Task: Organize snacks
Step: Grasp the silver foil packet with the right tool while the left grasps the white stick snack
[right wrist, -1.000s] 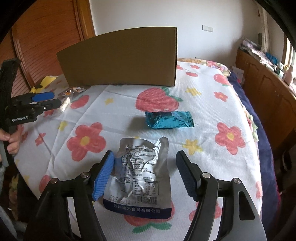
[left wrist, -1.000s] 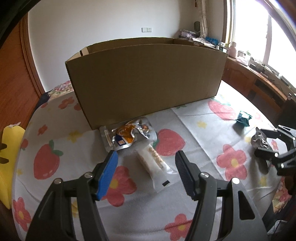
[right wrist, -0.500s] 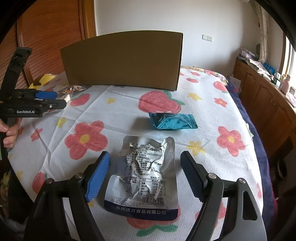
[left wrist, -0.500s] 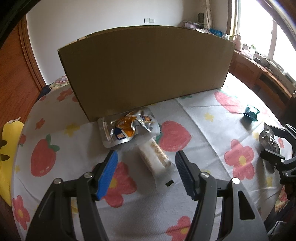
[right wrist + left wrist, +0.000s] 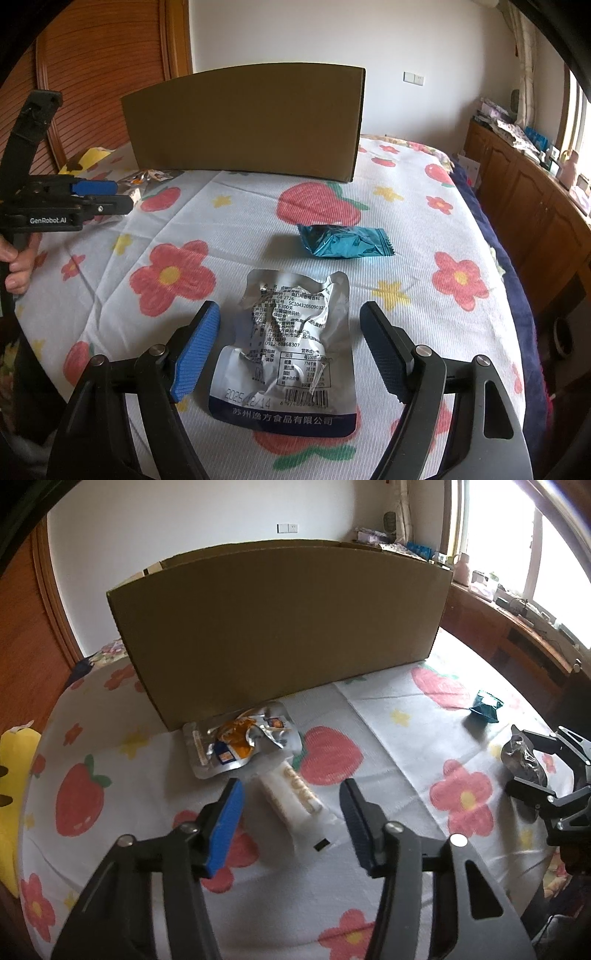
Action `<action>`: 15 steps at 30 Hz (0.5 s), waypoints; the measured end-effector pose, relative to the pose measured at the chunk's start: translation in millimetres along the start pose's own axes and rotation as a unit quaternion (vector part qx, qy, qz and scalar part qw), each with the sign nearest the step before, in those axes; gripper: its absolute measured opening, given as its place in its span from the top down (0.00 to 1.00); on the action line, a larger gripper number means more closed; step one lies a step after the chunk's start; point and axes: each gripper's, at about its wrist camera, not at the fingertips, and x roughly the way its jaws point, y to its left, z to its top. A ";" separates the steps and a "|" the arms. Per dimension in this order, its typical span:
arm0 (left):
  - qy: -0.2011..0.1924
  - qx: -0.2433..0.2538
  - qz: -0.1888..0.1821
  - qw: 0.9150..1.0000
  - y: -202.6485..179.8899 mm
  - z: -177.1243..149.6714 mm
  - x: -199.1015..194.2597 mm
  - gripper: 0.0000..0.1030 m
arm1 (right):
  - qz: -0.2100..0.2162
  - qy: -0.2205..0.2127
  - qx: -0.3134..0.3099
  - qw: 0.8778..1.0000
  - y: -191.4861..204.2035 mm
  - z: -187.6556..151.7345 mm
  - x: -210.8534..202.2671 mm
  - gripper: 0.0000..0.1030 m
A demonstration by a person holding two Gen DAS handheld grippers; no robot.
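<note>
Behind snacks we see cardboard box (image 5: pixel 280 627) on tablecloth (image 5: pixel 388 716), contents hidden. Left gripper (image 5: pixel 291 805) jaws just narrowed, astride white bar (image 5: pixel 295 801), not touching. Right gripper (image 5: pixel 290 345) wide open astride silver pouch (image 5: pixel 295 347); teal packet (image 5: pixel 345 242) beyond.

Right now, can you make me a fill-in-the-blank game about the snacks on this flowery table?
1. The teal snack packet lies nearer the cardboard box than the ____ pouch with printed text does.
2. The white bar lies between the fingers of the ____ gripper.
3. The tablecloth shows flowers, stars and ____.
4. The pouch with the orange picture lies against the front of the ____.

Missing words: silver; left; strawberries; box
</note>
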 end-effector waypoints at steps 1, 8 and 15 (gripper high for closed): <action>0.003 0.001 0.000 1.000 -0.7 0.1 1.1 0.51 | 0.000 0.000 0.000 1.000 -0.2 -0.2 -0.1 0.23; 0.018 0.004 -0.001 1.000 -7.5 -5.0 4.8 0.55 | 0.000 0.000 0.000 1.000 -0.4 -0.3 -0.1 0.23; 0.014 0.003 -0.006 1.000 -11.3 -9.4 0.0 0.79 | 0.000 -0.001 -0.001 1.000 -0.1 -0.1 0.2 0.23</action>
